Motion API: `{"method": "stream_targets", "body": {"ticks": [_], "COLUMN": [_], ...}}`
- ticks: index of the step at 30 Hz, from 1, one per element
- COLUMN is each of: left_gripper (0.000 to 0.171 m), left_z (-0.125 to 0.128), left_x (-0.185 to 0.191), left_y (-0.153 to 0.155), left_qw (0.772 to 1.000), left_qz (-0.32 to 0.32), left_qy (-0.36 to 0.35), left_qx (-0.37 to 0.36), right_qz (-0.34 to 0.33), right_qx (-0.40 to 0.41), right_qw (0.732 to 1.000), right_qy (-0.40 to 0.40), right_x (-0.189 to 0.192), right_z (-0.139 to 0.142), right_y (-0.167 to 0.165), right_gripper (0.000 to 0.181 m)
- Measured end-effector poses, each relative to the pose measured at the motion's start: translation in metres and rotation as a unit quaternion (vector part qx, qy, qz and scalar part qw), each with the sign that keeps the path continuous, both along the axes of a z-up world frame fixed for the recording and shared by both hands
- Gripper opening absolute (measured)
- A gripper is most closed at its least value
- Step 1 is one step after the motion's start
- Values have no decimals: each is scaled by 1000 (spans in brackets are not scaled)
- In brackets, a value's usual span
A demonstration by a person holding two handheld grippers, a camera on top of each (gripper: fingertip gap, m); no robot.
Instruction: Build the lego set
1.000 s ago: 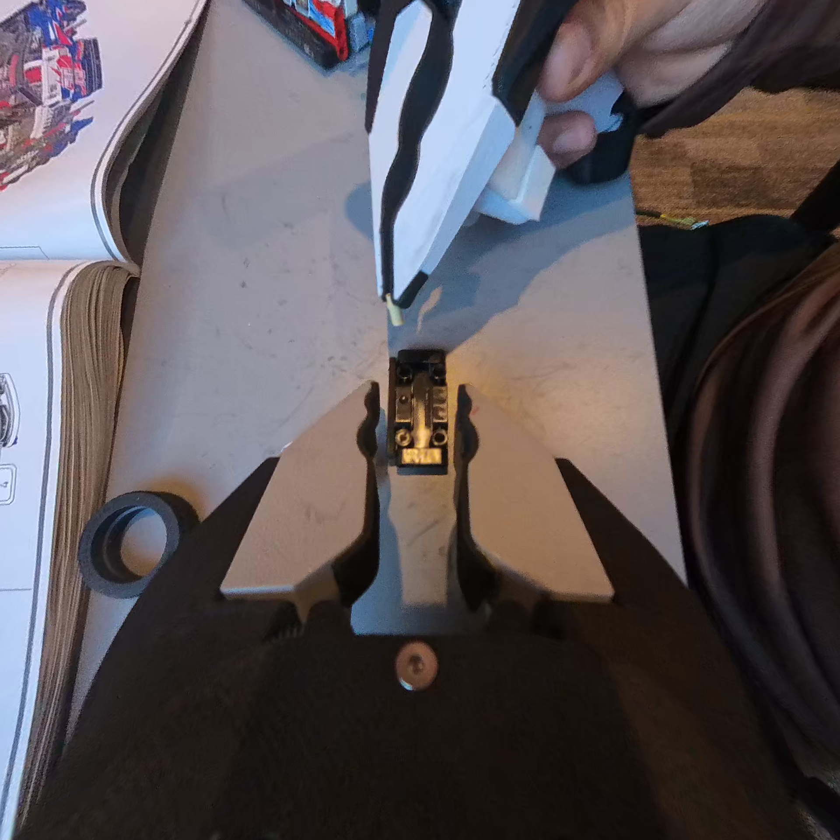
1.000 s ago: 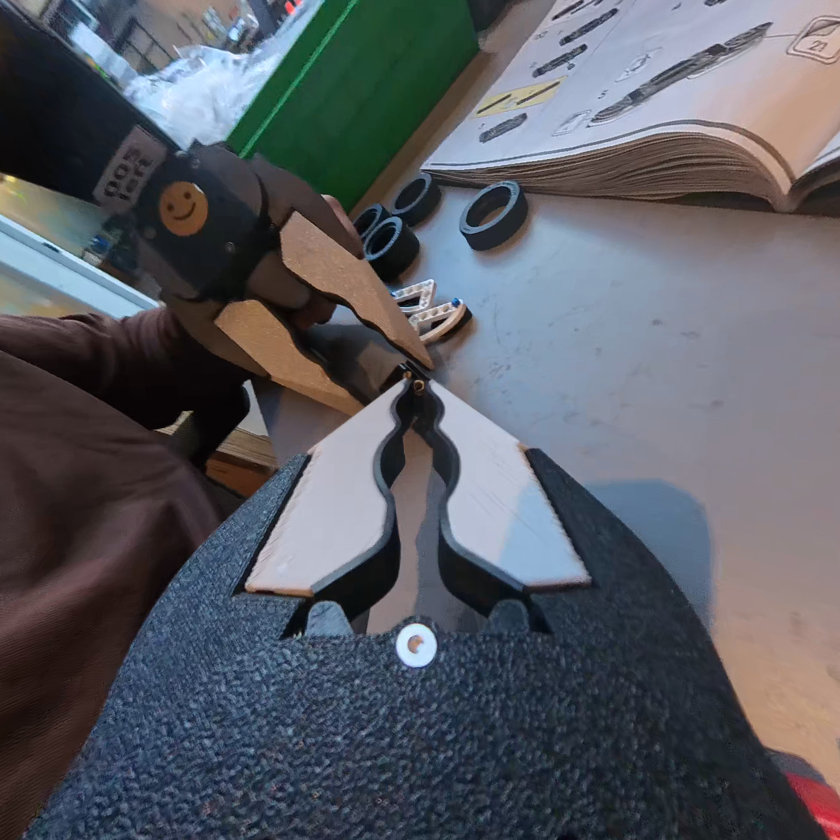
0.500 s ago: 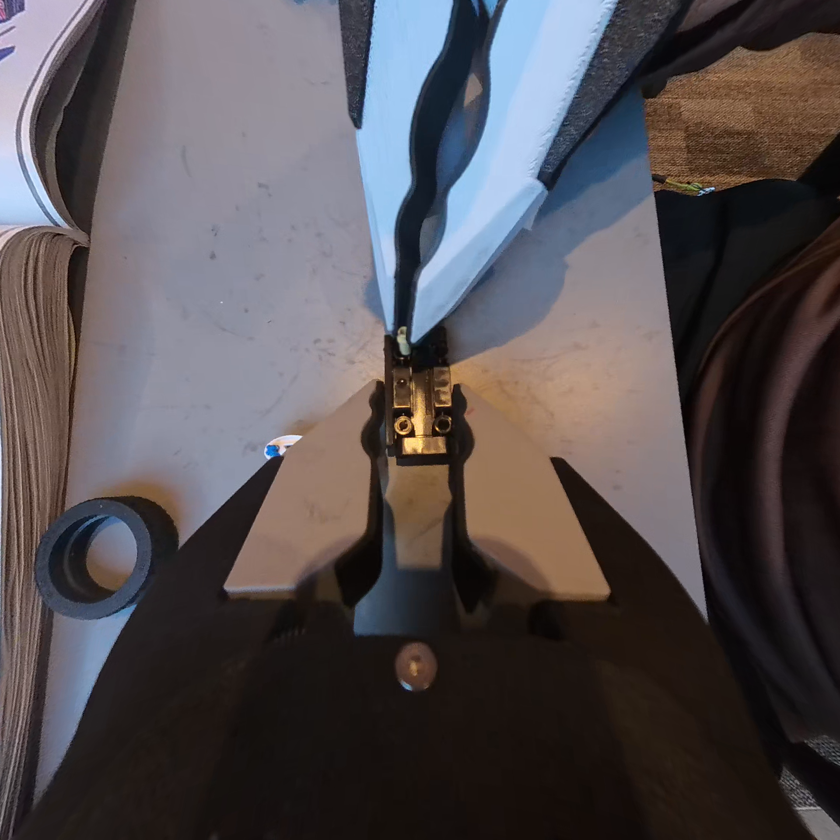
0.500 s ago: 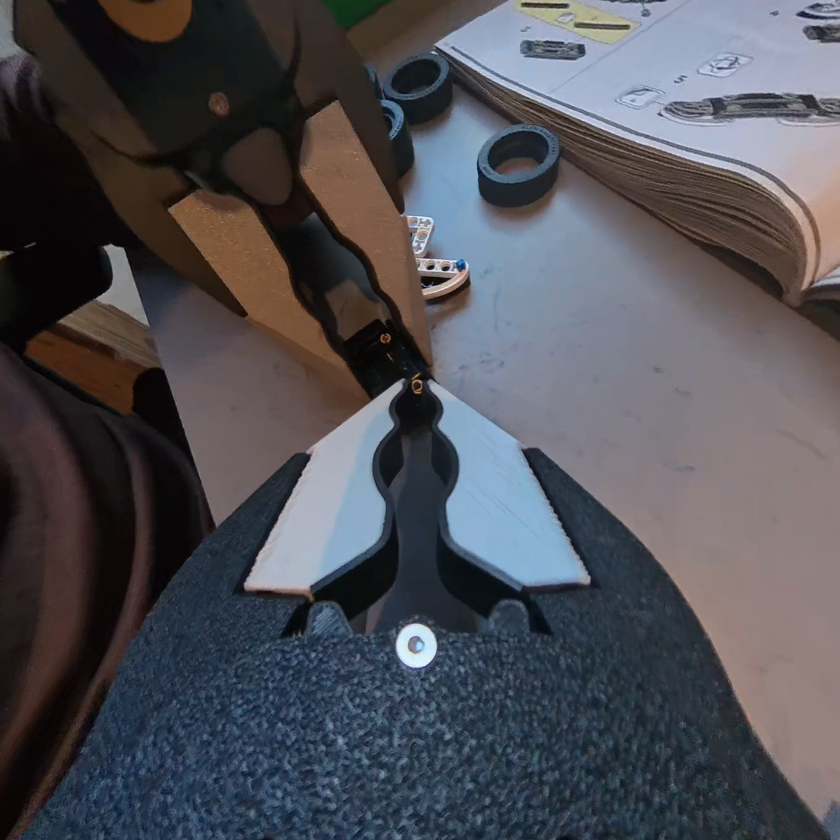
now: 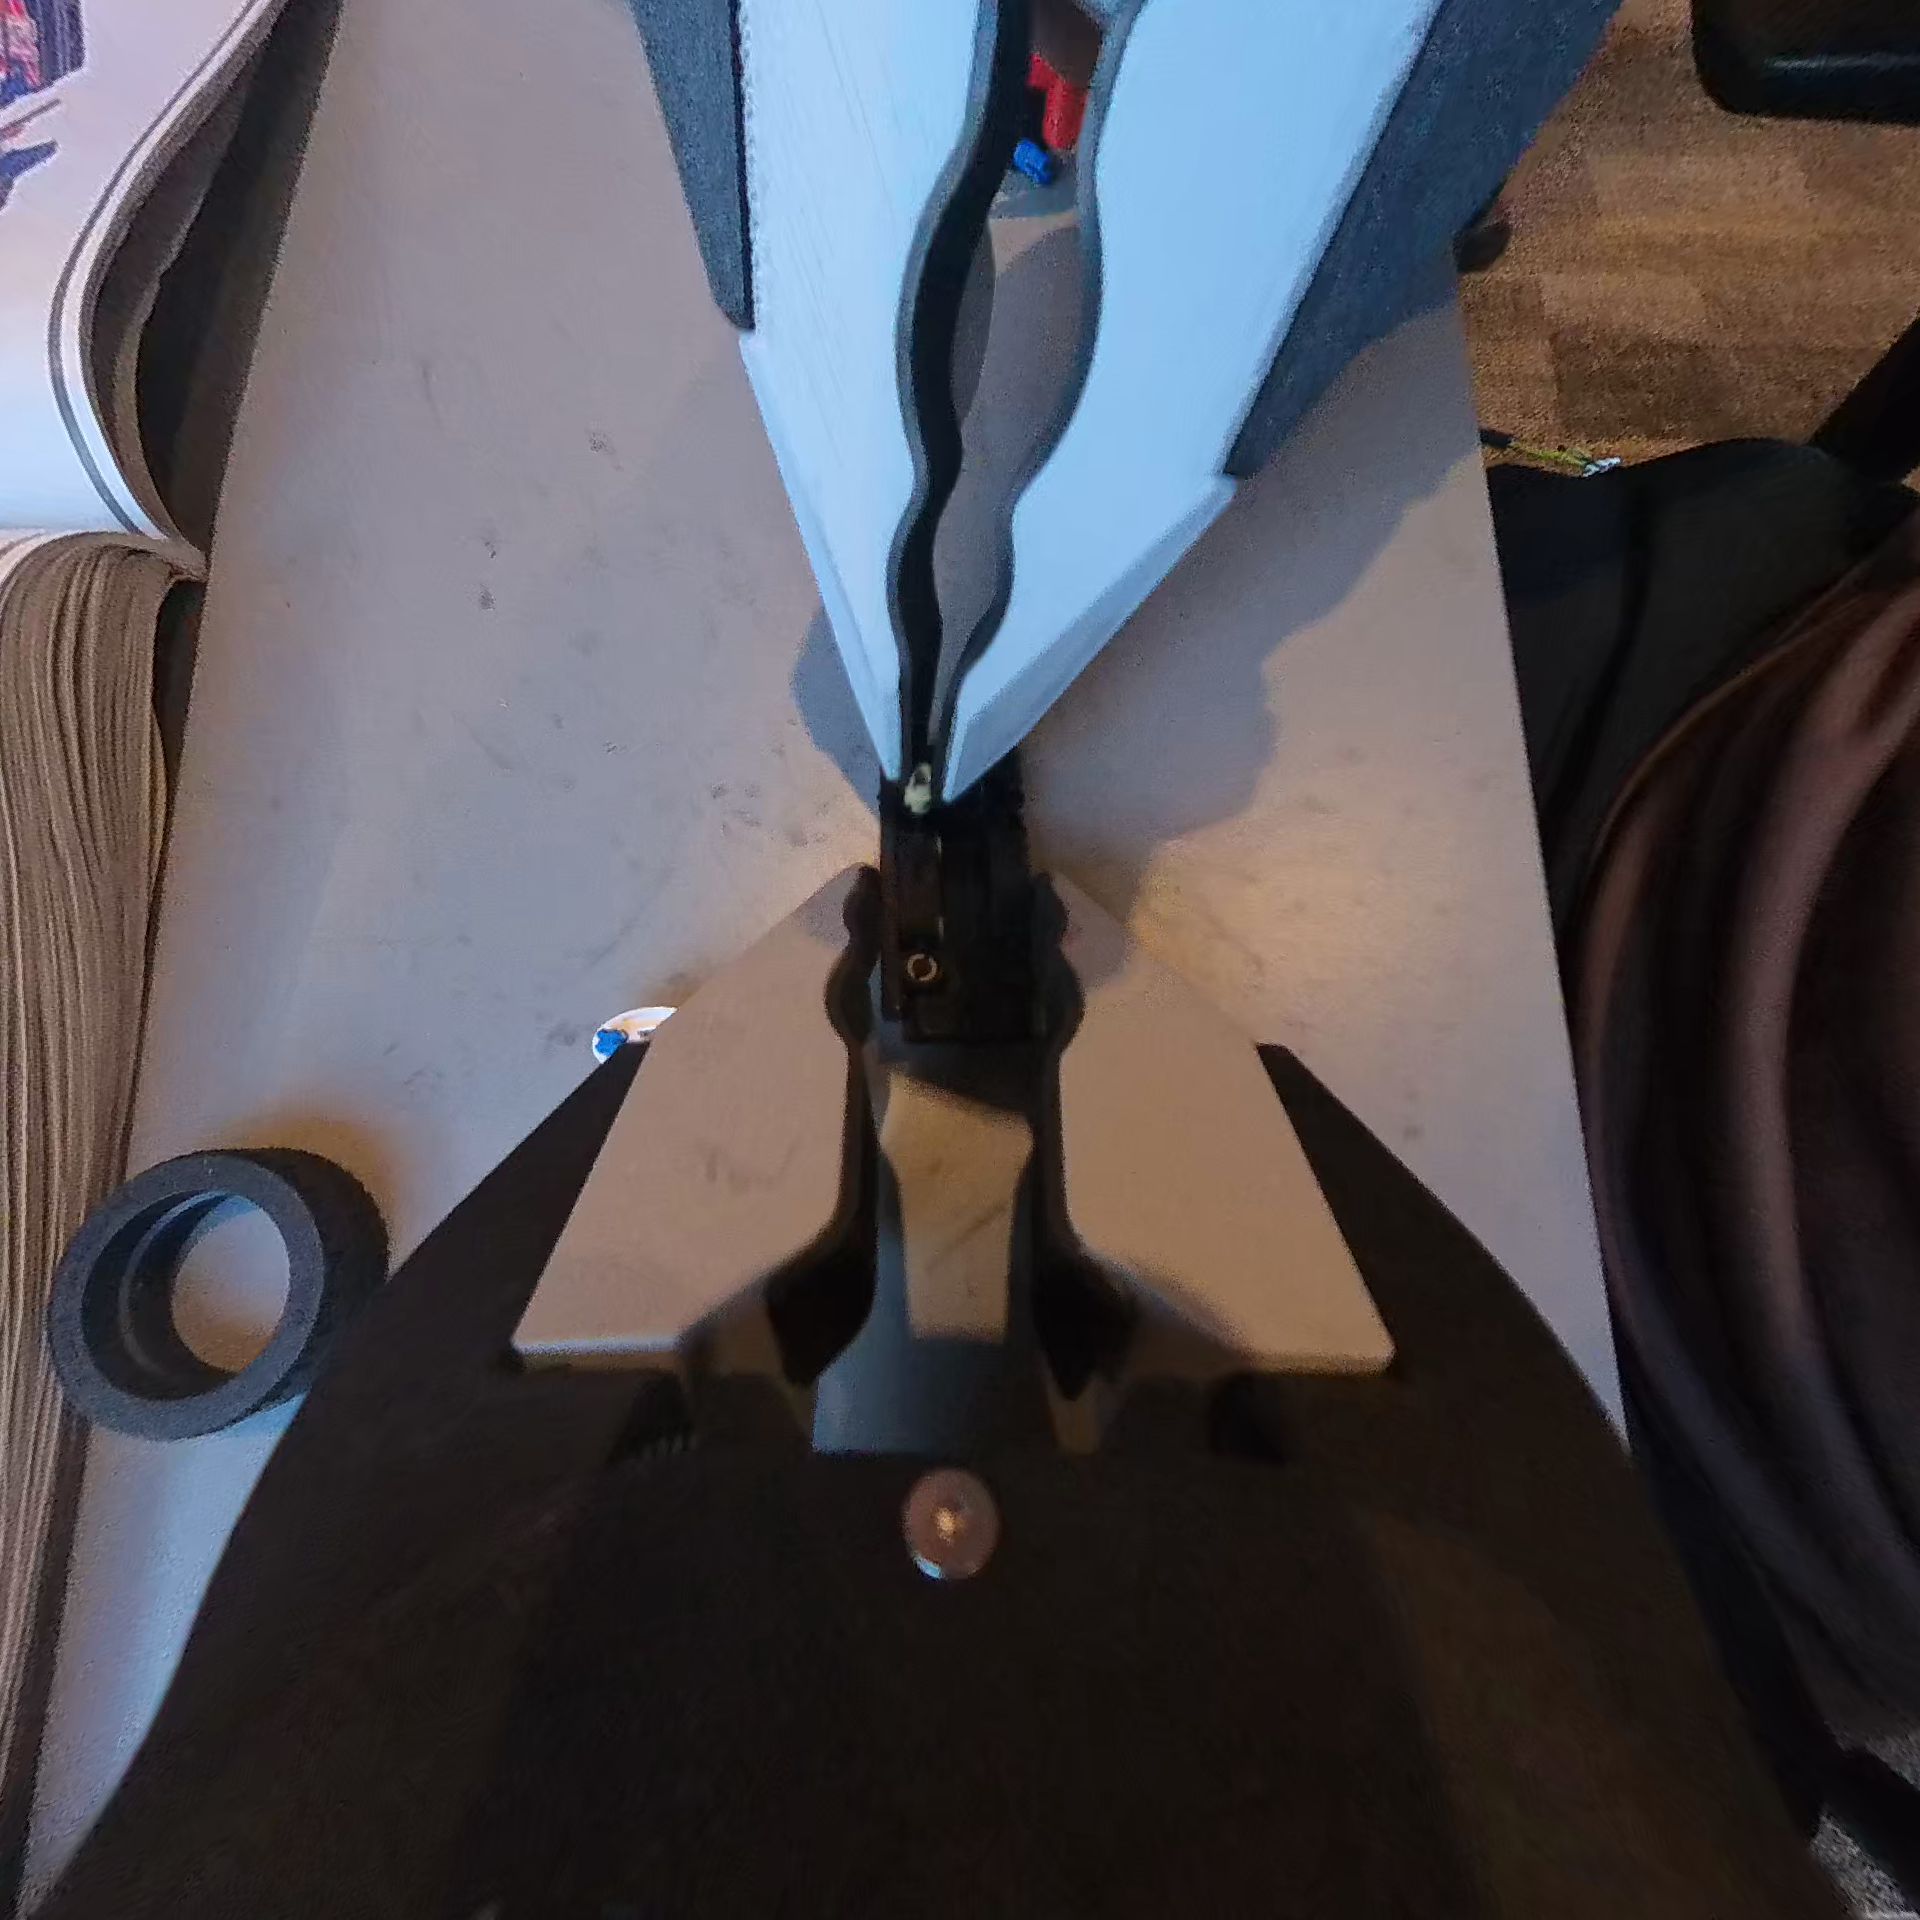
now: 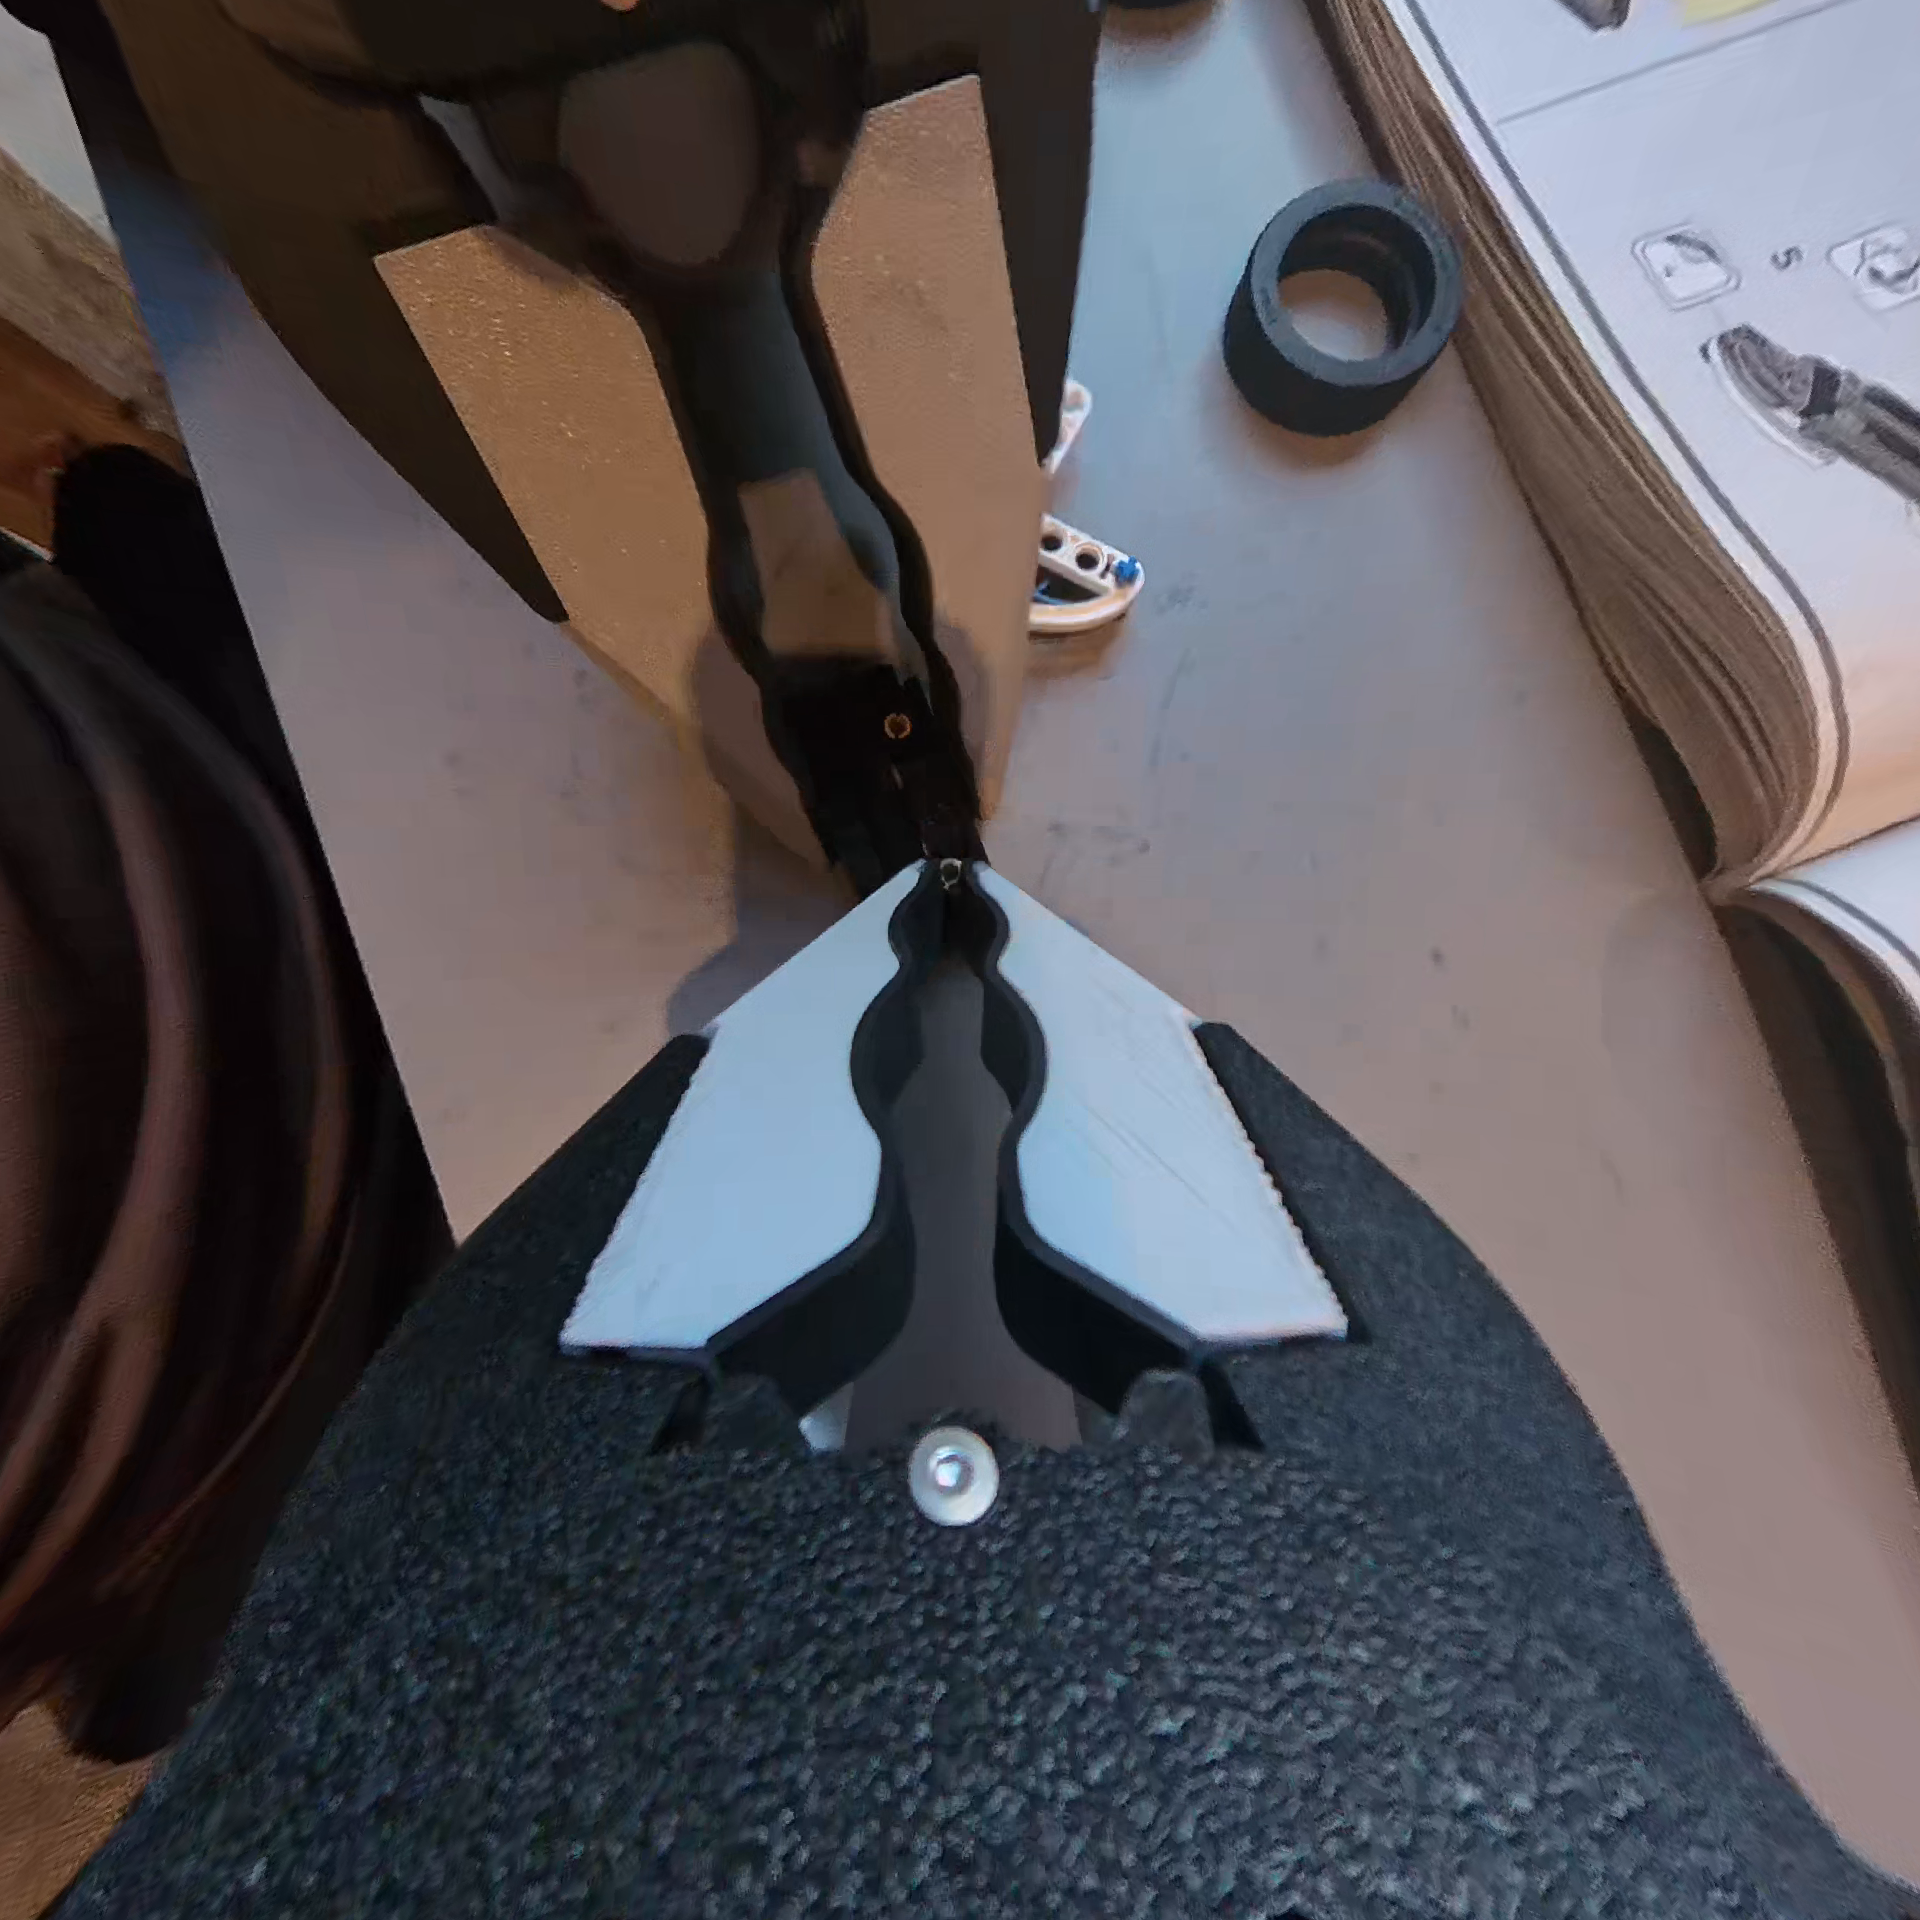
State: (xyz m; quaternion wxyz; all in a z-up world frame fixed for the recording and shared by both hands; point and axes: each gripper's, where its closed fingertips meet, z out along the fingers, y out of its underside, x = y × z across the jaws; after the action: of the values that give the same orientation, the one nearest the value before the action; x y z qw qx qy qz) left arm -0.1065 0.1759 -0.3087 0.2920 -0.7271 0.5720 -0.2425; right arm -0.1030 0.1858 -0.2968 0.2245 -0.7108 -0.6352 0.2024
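My left gripper (image 5: 951, 904) is shut on a small black lego assembly (image 5: 961, 935) and holds it over the grey table. My right gripper (image 6: 948, 868) is shut on a tiny tan pin (image 6: 948, 871). In the left wrist view the right gripper (image 5: 925, 774) comes in from above, and its pin (image 5: 918, 790) touches the far end of the black assembly. In the right wrist view the left gripper (image 6: 904, 769) reaches in from the top with the black assembly (image 6: 883, 748) between its fingers, tip to tip with mine.
A black tyre (image 5: 197, 1288) lies at the left, also seen in the right wrist view (image 6: 1340, 312). A thick open instruction book (image 6: 1662, 416) lies along the table edge (image 5: 62, 935). A white curved lego piece (image 6: 1081, 587) lies behind the left gripper. A person's dark sleeve (image 5: 1766, 1039) is on the right. The tips of both grippers are at nearly the same place.
The right gripper came down with the pin from above the table until the pin met the black assembly. The black assembly has rolled onto its side in the left gripper's grip.
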Motion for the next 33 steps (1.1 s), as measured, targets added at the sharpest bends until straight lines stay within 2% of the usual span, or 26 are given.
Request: {"method": "stream_targets", "body": {"ticks": [3, 8, 11, 15, 17, 20, 23, 29, 33], "left_gripper": [26, 27, 27, 27, 38, 36, 33, 19, 2], "left_z": [0, 0, 1, 2, 2, 8, 13, 23, 29], "left_x": [0, 1, 1, -1, -1, 1, 2, 7, 14], "left_y": [0, 0, 0, 0, -1, -4, -2, 1, -2], "left_qw": [1000, 1000, 1000, 1000, 1000, 999, 999, 996, 991], "left_qz": [1, -4, -1, -8, -9, -16, -12, -19, -34], "left_qy": [-5, -11, -14, -5, -9, -33, -43, -50, -52], "left_qx": [-2, -10, -4, 29, 23, 9, 15, 72, 120], "right_qz": [-13, 1, 3, -26, -39, -60, -65, -61, -62], "right_qx": [-30, -5, -40, -71, -104, -134, -142, -179, -200], "right_qw": [999, 1000, 999, 997, 994, 989, 987, 979, 974], "right_qy": [-2, -7, -20, 3, 16, 33, 46, 69, 90], "right_x": [11, 6, 8, 9, 11, 14, 15, 9, 3], "right_z": [-7, -6, 2, 11, 10, 8, 10, 17, 22], "right_y": [0, -3, -6, 0, -3, -5, -7, -14, -16], "right_gripper": [2, 2, 2, 3, 3, 3, 3, 3, 3]}}
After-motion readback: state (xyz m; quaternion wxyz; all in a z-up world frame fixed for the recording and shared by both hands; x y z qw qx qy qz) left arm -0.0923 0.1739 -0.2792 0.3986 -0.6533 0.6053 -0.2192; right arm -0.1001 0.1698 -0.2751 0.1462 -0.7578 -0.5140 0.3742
